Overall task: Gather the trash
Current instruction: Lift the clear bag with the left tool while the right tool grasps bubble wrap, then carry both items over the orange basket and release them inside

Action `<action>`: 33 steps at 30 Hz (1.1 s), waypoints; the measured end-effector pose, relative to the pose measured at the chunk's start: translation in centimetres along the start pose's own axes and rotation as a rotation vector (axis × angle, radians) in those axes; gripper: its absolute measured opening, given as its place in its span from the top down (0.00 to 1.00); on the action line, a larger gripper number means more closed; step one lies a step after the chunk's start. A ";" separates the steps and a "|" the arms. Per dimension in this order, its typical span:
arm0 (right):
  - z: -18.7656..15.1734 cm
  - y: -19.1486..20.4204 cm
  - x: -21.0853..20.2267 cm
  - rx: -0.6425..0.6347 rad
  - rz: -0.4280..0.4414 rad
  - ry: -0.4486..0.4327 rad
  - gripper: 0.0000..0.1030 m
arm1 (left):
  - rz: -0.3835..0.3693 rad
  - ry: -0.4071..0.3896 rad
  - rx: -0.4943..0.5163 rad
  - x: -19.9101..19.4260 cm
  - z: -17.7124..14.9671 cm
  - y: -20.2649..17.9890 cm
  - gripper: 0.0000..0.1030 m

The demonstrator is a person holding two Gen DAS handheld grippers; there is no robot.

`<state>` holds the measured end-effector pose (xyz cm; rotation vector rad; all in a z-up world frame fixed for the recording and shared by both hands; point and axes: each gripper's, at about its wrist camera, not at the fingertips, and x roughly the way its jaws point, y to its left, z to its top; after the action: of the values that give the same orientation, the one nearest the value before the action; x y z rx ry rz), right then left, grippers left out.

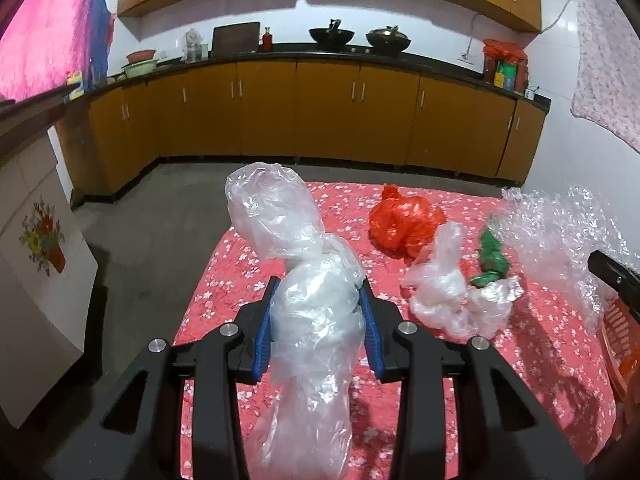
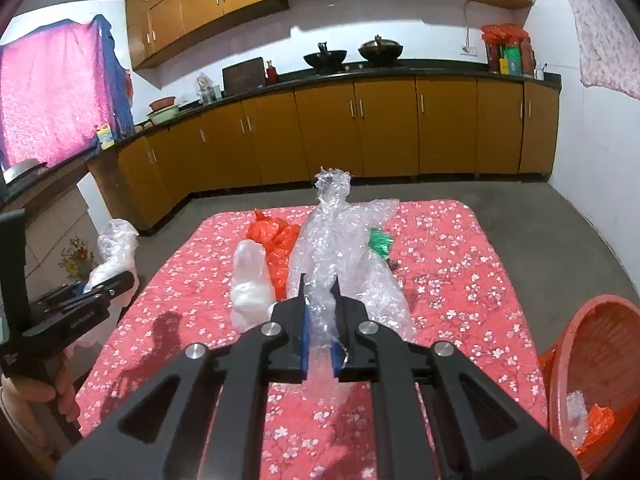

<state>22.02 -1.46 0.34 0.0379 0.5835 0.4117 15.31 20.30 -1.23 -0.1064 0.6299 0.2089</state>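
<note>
Transport step: left tool (image 1: 320,312) grips clear bag (image 1: 308,280), right tool (image 2: 320,320) grips bubble wrap (image 2: 340,236); next, likely drop into red basket (image 2: 592,344) at near right.

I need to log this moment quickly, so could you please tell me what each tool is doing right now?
Left tool: closed on the clear bag.
Right tool: closed on the bubble wrap.

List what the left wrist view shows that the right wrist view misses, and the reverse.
Left wrist only: the left gripper shut on a clear plastic bag, seen close up.

Right wrist only: the right gripper shut on bubble wrap, and inside the orange basket, scraps already dropped.

Both: the red bag, green wrapper and white bag on the flowered tablecloth.
</note>
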 end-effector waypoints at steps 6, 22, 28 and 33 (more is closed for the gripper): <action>1.1 -0.7 -2.6 0.000 -0.012 -0.046 0.91 | -0.014 -0.024 0.017 -1.4 0.5 -1.1 0.63; 0.7 -8.5 -11.0 0.056 -0.167 -0.129 0.91 | -0.206 -0.085 0.127 -5.9 1.2 -9.9 0.63; -0.4 -13.0 -14.1 0.092 -0.243 -0.145 0.91 | -0.304 -0.078 0.172 -6.6 0.9 -14.6 0.63; -1.7 -17.0 -16.6 0.125 -0.323 -0.151 0.91 | -0.391 -0.068 0.214 -7.0 0.4 -18.9 0.63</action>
<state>14.76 -23.66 5.16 0.0928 0.4556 0.0575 14.28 0.87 3.89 -0.0145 0.5480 -0.2314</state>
